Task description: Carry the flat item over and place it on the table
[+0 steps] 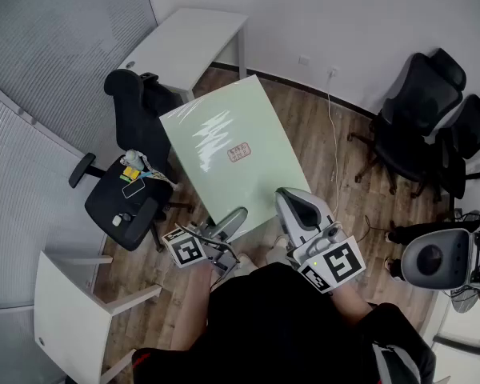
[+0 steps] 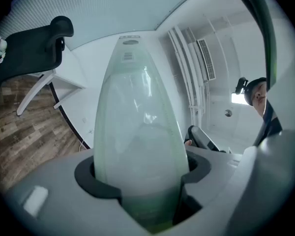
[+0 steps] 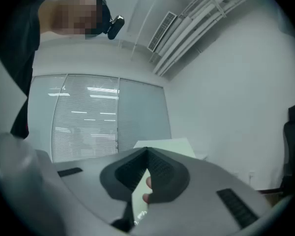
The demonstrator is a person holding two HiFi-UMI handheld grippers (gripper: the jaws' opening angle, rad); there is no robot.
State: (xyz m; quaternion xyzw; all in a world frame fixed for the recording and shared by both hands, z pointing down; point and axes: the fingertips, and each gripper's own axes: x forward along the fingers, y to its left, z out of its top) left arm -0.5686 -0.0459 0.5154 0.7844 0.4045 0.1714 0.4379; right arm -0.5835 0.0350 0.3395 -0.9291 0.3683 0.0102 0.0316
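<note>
A large pale green flat board (image 1: 224, 146) with a small red label (image 1: 238, 153) hangs tilted above the wooden floor. Both grippers hold its near edge. My left gripper (image 1: 229, 222) is clamped on the near left part, and in the left gripper view the board (image 2: 137, 132) fills the gap between the jaws (image 2: 142, 186). My right gripper (image 1: 291, 203) grips the near right part. In the right gripper view, the jaws (image 3: 145, 183) are pinched on the board's thin edge (image 3: 139, 198). A white table (image 1: 188, 42) stands beyond the board's far end.
A black office chair (image 1: 132, 190) with small items on its seat stands left of the board. Two black chairs (image 1: 424, 110) stand at the right, with a grey round device (image 1: 436, 258) below them. A white cable (image 1: 334, 146) trails over the floor. Another white table (image 1: 64, 318) sits bottom left.
</note>
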